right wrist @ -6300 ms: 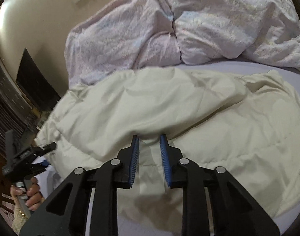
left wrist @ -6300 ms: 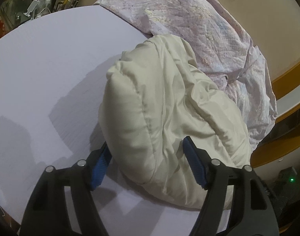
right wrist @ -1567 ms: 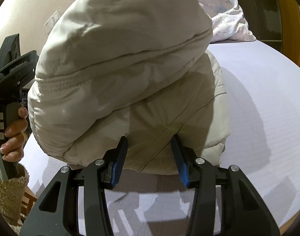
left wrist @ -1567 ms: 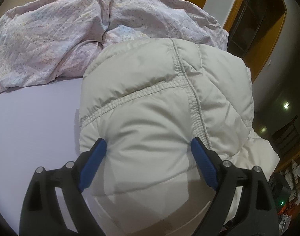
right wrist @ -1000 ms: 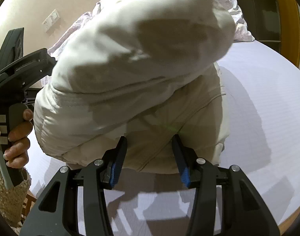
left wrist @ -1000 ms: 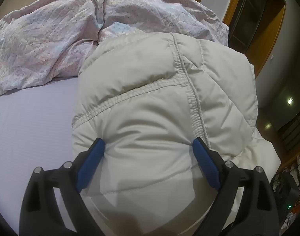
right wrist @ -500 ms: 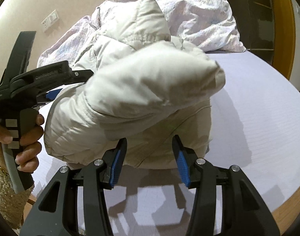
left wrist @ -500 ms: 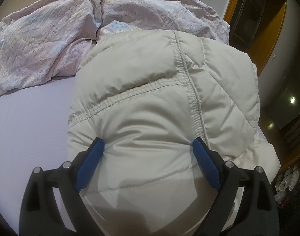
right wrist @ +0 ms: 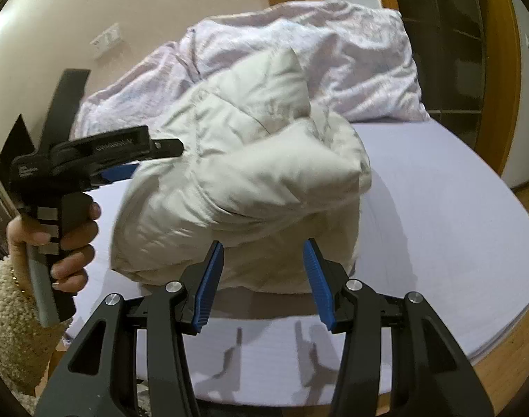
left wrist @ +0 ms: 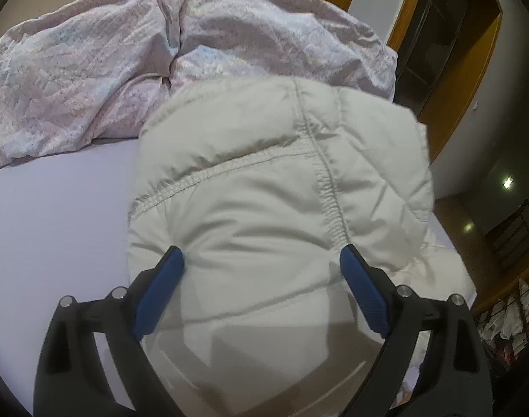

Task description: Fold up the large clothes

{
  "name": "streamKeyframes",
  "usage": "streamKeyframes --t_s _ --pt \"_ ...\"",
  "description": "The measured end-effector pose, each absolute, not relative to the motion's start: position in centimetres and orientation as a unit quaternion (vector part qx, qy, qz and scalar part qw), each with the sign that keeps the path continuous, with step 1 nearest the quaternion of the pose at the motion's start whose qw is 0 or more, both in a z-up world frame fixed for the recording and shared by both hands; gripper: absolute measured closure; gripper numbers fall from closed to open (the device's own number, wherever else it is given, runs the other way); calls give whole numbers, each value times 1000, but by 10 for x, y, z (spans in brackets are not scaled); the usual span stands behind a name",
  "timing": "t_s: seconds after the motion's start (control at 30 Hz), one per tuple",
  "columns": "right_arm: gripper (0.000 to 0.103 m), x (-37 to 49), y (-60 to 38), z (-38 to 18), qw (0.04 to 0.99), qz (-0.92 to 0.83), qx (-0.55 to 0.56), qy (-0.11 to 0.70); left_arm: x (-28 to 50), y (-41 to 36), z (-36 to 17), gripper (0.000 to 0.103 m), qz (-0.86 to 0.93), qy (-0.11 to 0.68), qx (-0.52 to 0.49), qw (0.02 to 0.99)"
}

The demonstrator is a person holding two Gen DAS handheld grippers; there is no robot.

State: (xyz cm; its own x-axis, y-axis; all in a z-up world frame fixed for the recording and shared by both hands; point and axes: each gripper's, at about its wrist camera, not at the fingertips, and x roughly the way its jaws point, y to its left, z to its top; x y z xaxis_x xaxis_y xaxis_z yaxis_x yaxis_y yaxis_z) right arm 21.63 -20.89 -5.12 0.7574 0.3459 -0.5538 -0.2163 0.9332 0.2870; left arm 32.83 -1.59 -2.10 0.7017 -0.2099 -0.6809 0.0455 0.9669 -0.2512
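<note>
Gripping the puffy cream quilted jacket (left wrist: 271, 208) across its bulk, the left gripper (left wrist: 261, 278) is holding it raised above the lavender bed sheet (right wrist: 438, 208); the right gripper (right wrist: 264, 274) is hanging apart and empty, just short of the bundle's lower edge (the nearer free tool).

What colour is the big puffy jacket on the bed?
The puffy jacket is cream, an off-white. It shows best in the left wrist view.

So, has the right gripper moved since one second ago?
Yes. The right gripper has risen and backed away: the folded jacket and duvet now sit lower and farther off.
</note>
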Motion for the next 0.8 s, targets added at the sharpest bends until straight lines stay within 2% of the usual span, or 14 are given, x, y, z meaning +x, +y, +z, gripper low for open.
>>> streamKeyframes --t_s 0.37,0.8 --pt "53 221 -181 8 946 205 67 242 321 17 -5 12 -32 354 -107 928" --pt "53 309 -151 -5 945 178 43 271 337 39 -19 12 -18 366 -120 923"
